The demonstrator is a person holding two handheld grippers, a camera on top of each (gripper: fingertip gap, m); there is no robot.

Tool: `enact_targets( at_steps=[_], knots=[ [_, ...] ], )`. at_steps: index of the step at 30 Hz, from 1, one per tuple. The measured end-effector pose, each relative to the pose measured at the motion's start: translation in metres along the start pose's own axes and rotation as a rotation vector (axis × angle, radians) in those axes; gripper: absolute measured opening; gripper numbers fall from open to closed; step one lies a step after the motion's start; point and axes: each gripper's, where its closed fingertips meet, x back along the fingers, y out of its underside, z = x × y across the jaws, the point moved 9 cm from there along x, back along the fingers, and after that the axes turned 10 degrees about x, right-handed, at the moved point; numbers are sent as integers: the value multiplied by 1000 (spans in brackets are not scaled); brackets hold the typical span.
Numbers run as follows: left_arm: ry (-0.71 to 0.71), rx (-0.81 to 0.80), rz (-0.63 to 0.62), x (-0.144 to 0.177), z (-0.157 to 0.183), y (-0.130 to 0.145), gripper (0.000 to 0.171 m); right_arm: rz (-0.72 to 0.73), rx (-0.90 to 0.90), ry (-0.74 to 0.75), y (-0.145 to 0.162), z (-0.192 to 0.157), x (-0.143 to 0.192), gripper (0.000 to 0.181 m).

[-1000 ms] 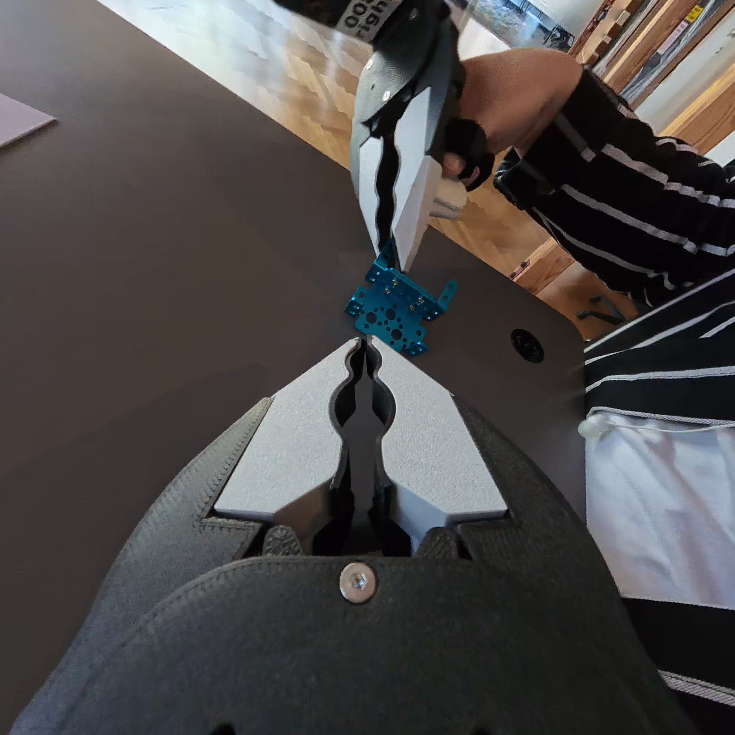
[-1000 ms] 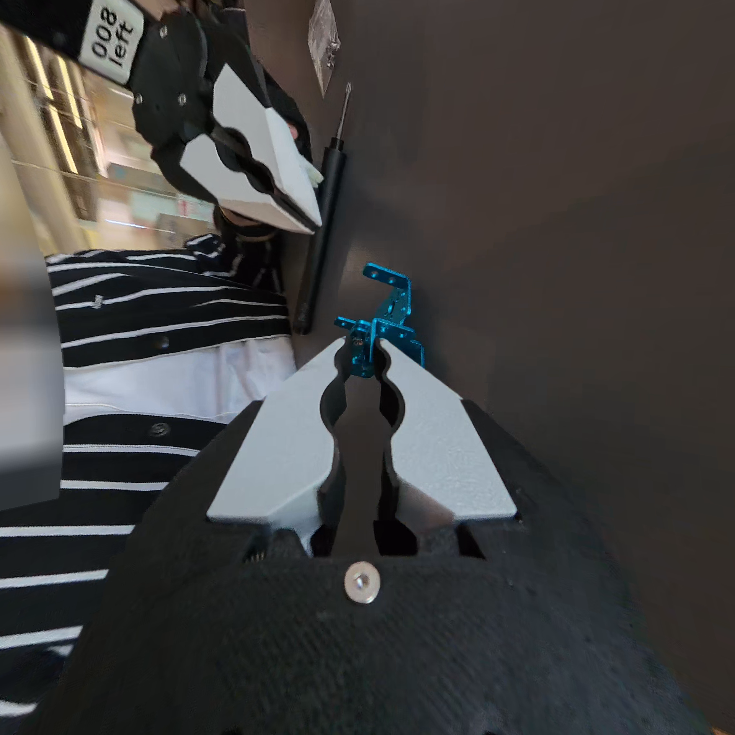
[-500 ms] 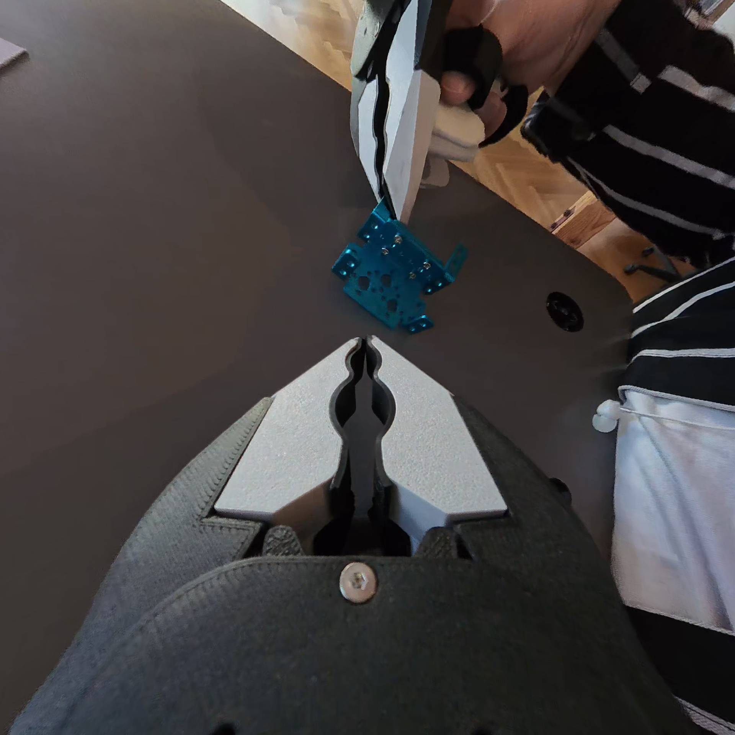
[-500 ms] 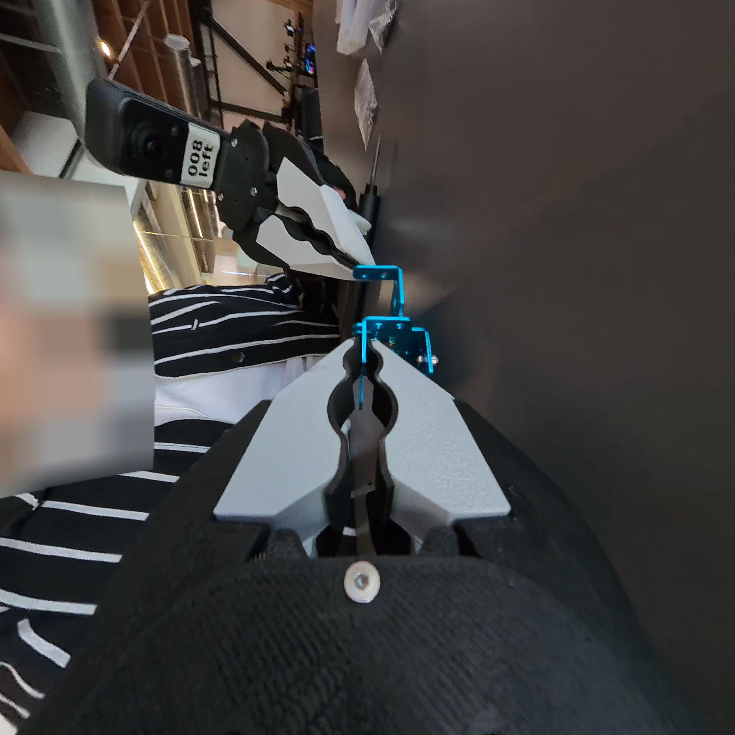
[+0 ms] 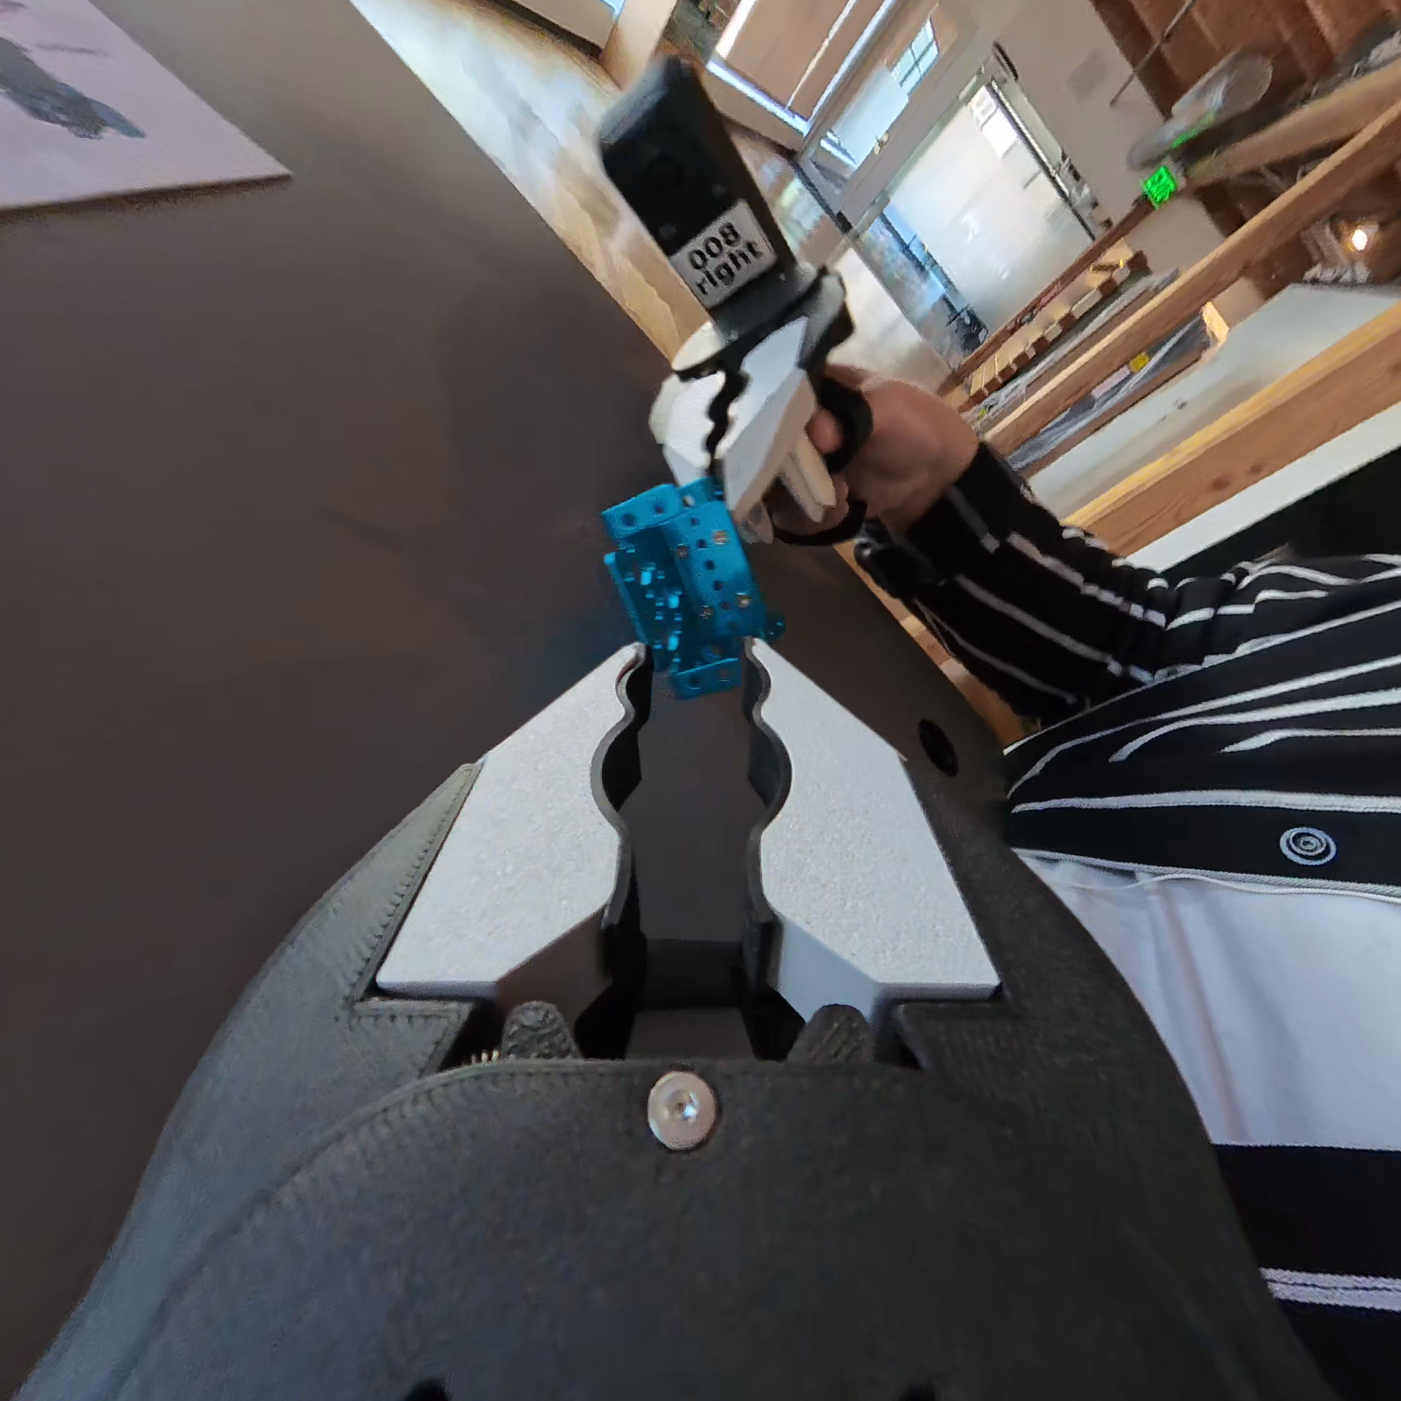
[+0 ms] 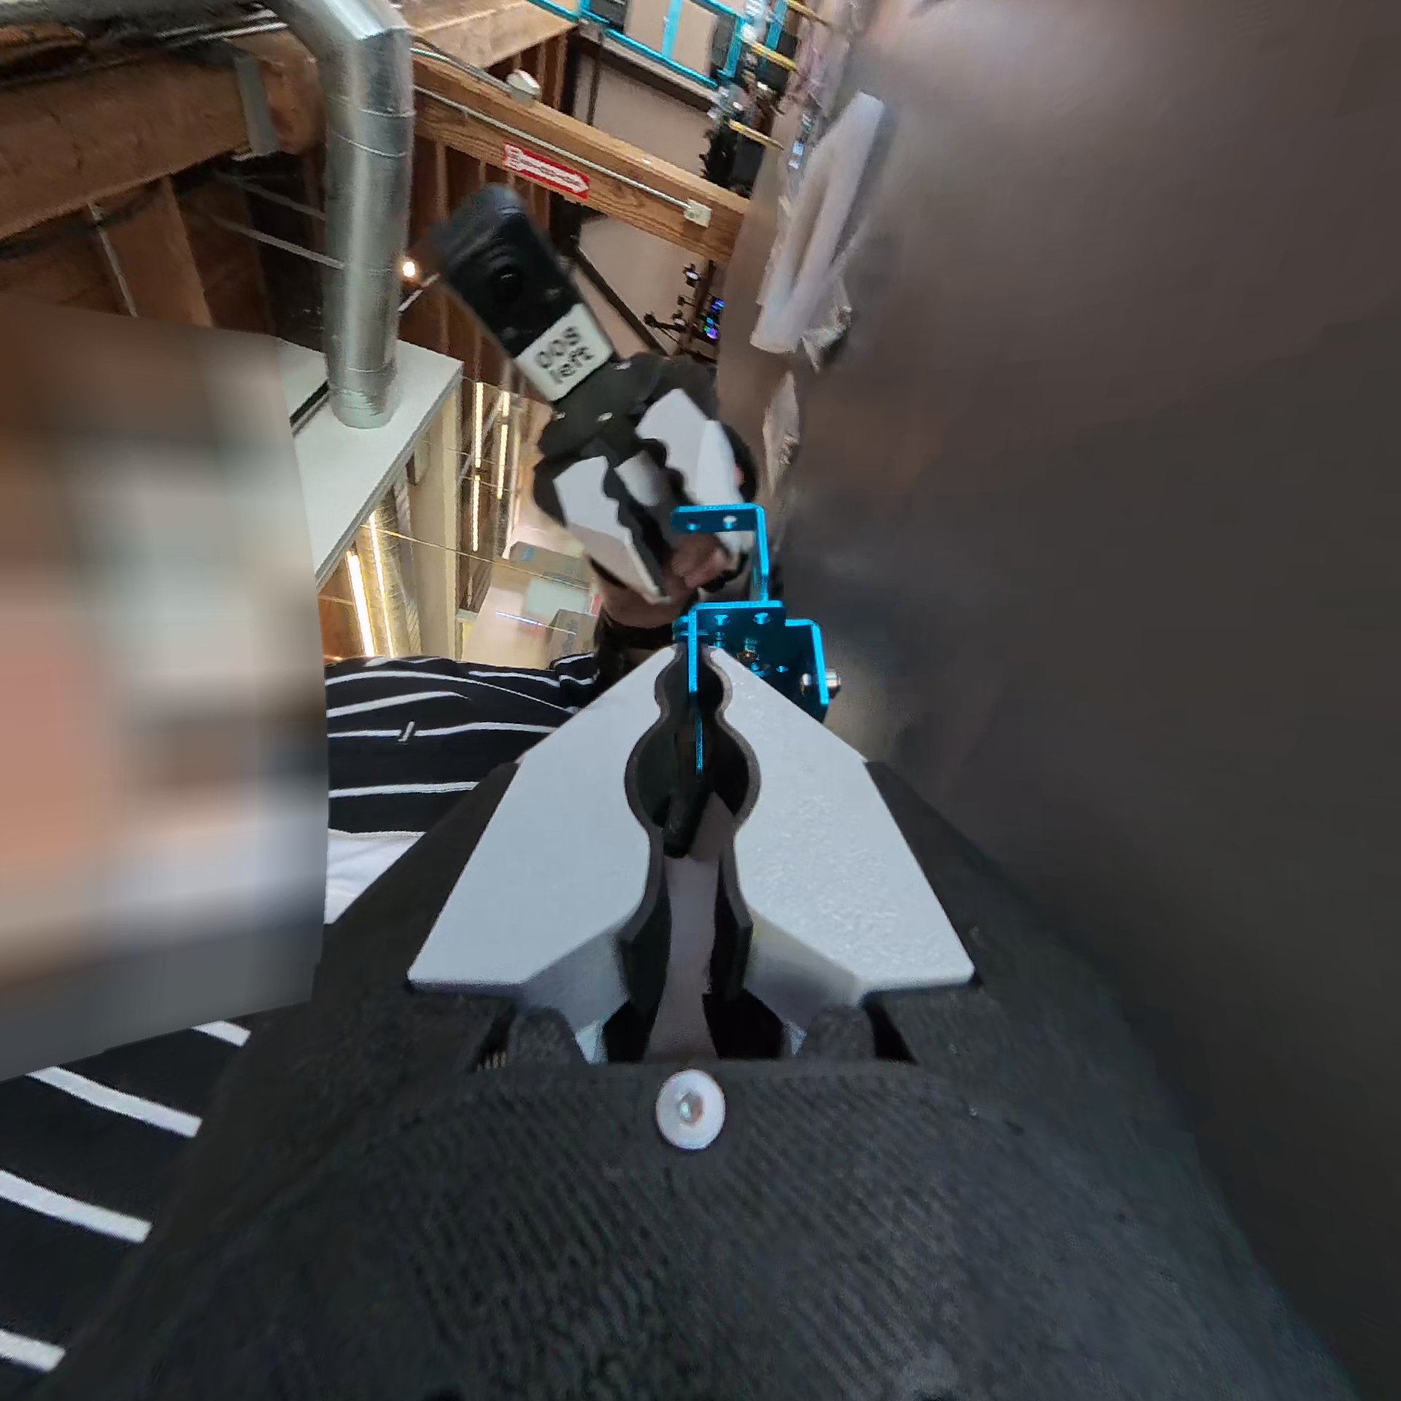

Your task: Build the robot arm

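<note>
Right wrist view, gripper [image 6: 696, 663] clamping blue bracket [image 6: 747, 633]

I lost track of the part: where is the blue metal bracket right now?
The blue metal bracket is off the dark table, pinched in the shut right tool, its lower end between the open left tool tips.

white label on right gripper [image 5: 709, 455] | white label on left gripper [image 6: 667, 523] | red sign [image 6: 546, 168] on beam

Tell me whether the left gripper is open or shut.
Open. In its own view the left gripper shows a clear gap between its fingertips, with the blue bracket right at the tips.
</note>
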Motion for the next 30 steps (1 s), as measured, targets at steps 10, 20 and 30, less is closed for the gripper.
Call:
enact_targets(
  at_steps=[10, 20, 30],
  knots=[
    [199, 152, 90, 32, -13, -31, 31, 223, 305, -174, -21, -23, -14, 0],
    [154, 22, -101, 18, -16, -63, 17, 269, 453, -111, -26, -19, -24, 0],
    [120, 21, -152, 10, -31, -67, 0, 324, 464, -24, -29, -13, -21, 22]
  ],
)
